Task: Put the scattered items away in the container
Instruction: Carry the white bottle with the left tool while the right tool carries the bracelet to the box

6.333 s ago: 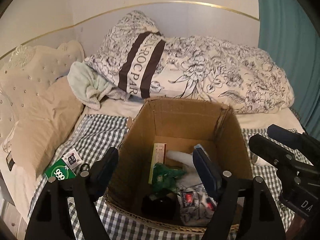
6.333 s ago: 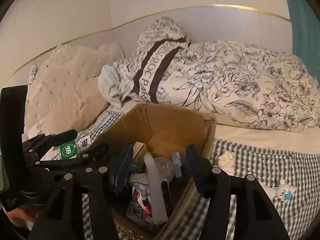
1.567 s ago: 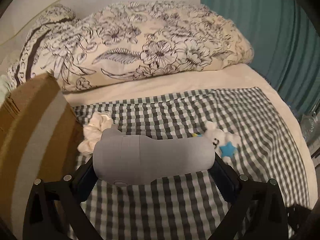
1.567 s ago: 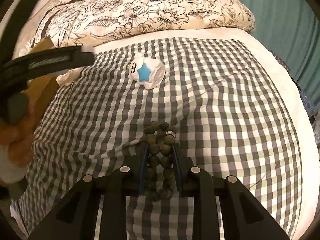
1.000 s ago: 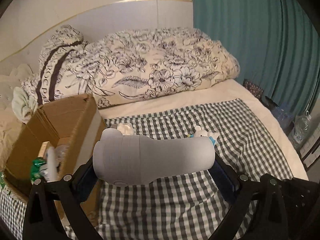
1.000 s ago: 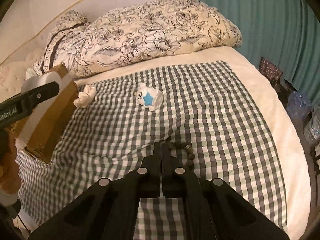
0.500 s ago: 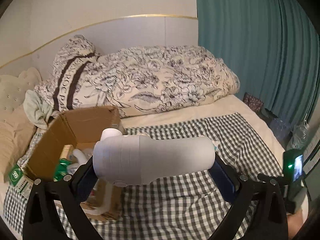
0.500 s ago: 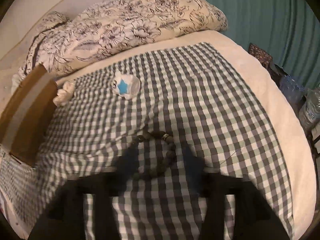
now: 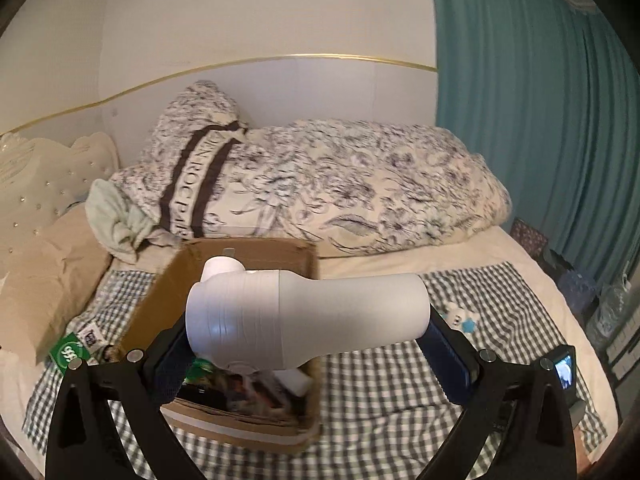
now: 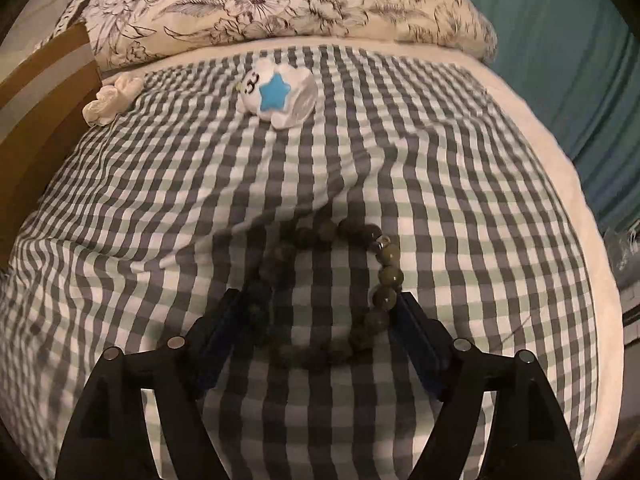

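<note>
My left gripper point(image 9: 308, 336) is shut on a pale grey cylindrical device point(image 9: 312, 316), held crosswise between the pads. It hangs above the open cardboard box point(image 9: 248, 248), which holds several items. In the right wrist view my right gripper point(image 10: 320, 312) points down at the checked cloth point(image 10: 160, 200). Its jaws are opening, and a dark bead bracelet point(image 10: 384, 268) lies flat between the fingers. A white toy with a blue star point(image 10: 280, 92) and a white scrunchie point(image 10: 112, 100) lie farther back. The scrunchie is close to the box's side point(image 10: 40, 92).
A floral duvet point(image 9: 360, 184) and pillows fill the head of the bed behind the box. A green packet point(image 9: 66, 352) lies left of the box. A teal curtain point(image 9: 540, 120) hangs beyond the bed's right edge, with bottles on the floor there.
My left gripper has carried the grey device up and to the left, over the box. My right gripper has sunk to the bracelet and gone from shut to wide apart around it.
</note>
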{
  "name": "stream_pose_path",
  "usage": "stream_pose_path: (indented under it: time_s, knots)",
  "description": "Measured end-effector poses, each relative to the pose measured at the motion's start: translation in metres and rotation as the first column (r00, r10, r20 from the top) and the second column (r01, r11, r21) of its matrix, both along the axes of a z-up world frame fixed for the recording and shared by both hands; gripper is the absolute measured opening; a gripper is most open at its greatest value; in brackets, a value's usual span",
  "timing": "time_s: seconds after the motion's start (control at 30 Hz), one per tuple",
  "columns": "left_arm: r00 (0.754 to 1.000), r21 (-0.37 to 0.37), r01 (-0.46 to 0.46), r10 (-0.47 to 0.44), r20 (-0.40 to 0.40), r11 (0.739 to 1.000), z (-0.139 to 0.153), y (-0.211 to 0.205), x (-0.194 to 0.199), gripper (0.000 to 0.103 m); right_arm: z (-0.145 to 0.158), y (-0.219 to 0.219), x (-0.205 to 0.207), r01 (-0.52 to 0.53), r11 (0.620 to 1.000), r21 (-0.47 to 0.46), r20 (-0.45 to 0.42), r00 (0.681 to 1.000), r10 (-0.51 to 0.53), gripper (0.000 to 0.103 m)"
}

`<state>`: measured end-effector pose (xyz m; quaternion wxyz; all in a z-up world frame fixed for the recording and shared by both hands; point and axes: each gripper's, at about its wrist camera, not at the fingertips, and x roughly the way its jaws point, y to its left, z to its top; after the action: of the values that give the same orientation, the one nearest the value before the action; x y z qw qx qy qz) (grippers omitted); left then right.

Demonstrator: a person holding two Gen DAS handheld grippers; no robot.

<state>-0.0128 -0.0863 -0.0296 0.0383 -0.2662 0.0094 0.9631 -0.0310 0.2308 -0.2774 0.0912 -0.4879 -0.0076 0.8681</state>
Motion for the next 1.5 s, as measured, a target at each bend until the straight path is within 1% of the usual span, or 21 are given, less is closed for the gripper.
stream_pose_path:
  time_s: [0.07, 0.1, 0.13, 0.17, 0.2, 0.23, 0.33, 0.43, 0.63, 0.87, 1.03, 1.2, 1.37, 1.5]
  knots:
    - [1.0, 0.003, -0.022, 0.022, 0.0, 1.0, 0.001, -0.013, -0.002, 0.101, 0.0, 0.002, -0.002, 0.015, 1.0, -0.005, 0.013, 1.0, -0.015, 0.076]
    - [0.999, 0.008, -0.034, 0.034, 0.0, 0.999, 0.002, -0.02, -0.003, 0.101, 0.001, 0.003, -0.003, 0.028, 1.0, -0.01, 0.02, 0.999, -0.028, 0.071]
    - [0.999, 0.013, -0.042, 0.042, 0.001, 0.999, 0.002, -0.025, -0.003, 0.101, 0.002, 0.004, -0.004, 0.039, 0.999, -0.011, 0.023, 0.999, -0.039, 0.059]
    - [0.999, 0.018, -0.049, 0.049, 0.002, 0.999, 0.002, -0.03, -0.003, 0.102, 0.004, 0.004, -0.005, 0.046, 0.999, -0.01, 0.024, 0.999, -0.046, 0.051]
    - [0.998, 0.022, -0.057, 0.057, 0.002, 0.998, 0.003, -0.035, -0.003, 0.101, 0.006, 0.004, -0.005, 0.049, 0.999, -0.008, 0.026, 0.998, -0.048, 0.034]
    - [0.998, 0.023, -0.063, 0.063, 0.002, 0.998, 0.003, -0.039, -0.003, 0.101, 0.007, 0.003, -0.006, 0.048, 0.999, -0.004, 0.033, 0.998, -0.047, 0.023]
    - [0.998, 0.024, -0.067, 0.067, -0.001, 0.997, 0.006, -0.047, -0.002, 0.101, 0.011, 0.001, -0.004, 0.048, 0.999, 0.014, 0.045, 0.998, -0.048, 0.023]
    - [0.998, 0.022, -0.069, 0.069, -0.013, 0.997, 0.01, -0.054, 0.0, 0.102, 0.018, -0.001, -0.001, 0.053, 0.998, 0.03, 0.032, 0.998, -0.054, 0.023]
    - [0.997, 0.02, -0.074, 0.074, -0.023, 0.997, 0.016, -0.068, 0.002, 0.102, 0.044, -0.002, 0.01, 0.066, 0.998, -0.001, -0.027, 0.997, -0.066, 0.023]
    - [0.995, 0.014, -0.093, 0.093, -0.025, 0.996, 0.016, -0.086, 0.001, 0.102, 0.083, -0.019, 0.018, 0.045, 0.999, -0.031, -0.116, 0.992, -0.048, 0.023]
    - [0.995, 0.023, -0.103, 0.103, -0.003, 0.994, 0.008, -0.1, -0.005, 0.102, 0.119, -0.043, 0.017, 0.0, 0.999, -0.042, -0.193, 0.981, -0.008, 0.023]
    - [0.993, 0.025, -0.119, 0.118, 0.016, 0.993, -0.002, -0.112, -0.012, 0.102, 0.156, -0.076, 0.014, -0.059, 0.997, -0.04, -0.272, 0.961, 0.046, 0.023]
    - [0.992, 0.024, -0.126, 0.125, 0.033, 0.992, -0.009, -0.123, -0.02, 0.102, 0.185, -0.11, 0.01, -0.109, 0.994, -0.025, -0.331, 0.939, 0.094, 0.023]
    - [0.99, 0.017, -0.133, 0.132, 0.047, 0.991, -0.015, -0.13, -0.027, 0.102, 0.207, -0.135, -0.002, -0.147, 0.989, -0.033, -0.371, 0.92, 0.124, 0.023]
